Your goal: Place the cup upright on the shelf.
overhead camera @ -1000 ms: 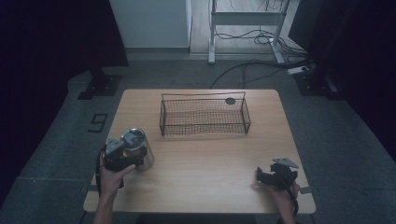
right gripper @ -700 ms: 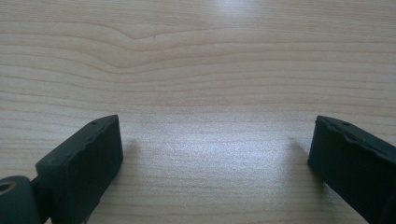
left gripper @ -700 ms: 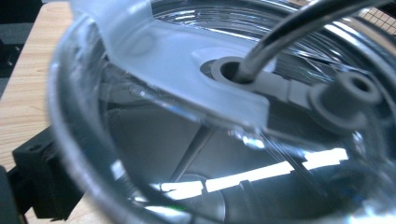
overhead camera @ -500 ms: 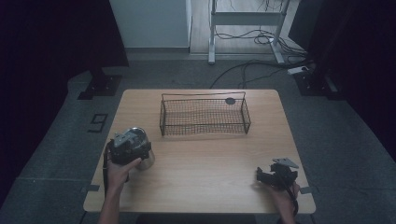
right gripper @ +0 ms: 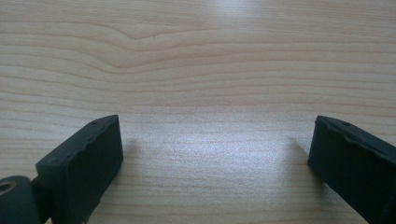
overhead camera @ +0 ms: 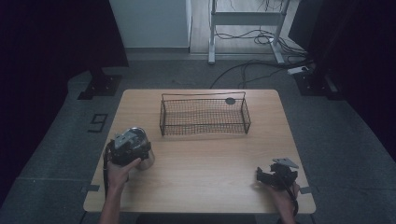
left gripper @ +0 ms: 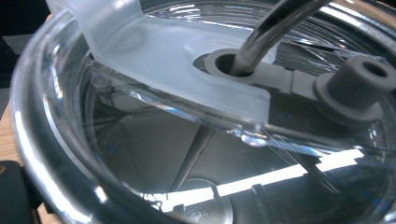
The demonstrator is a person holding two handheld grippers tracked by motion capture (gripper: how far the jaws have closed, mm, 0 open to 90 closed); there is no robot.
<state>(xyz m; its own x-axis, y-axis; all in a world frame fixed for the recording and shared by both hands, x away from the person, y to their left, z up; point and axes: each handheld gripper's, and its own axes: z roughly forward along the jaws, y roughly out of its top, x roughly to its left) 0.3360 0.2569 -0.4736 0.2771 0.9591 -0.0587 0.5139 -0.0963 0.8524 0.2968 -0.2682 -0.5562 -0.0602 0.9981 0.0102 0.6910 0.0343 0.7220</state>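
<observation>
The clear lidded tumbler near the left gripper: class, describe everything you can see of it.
The shiny metal tumbler with a clear plastic lid stands upright on the wooden table, near its left edge, under the left gripper. Up close, the lid has a frosted flap, a grey rubber stopper, and a metal straw through its hole.

Clear lidded tumbler [overhead camera: 140, 148] with straw [left gripper: 275, 32] stands upright on table's left.
</observation>
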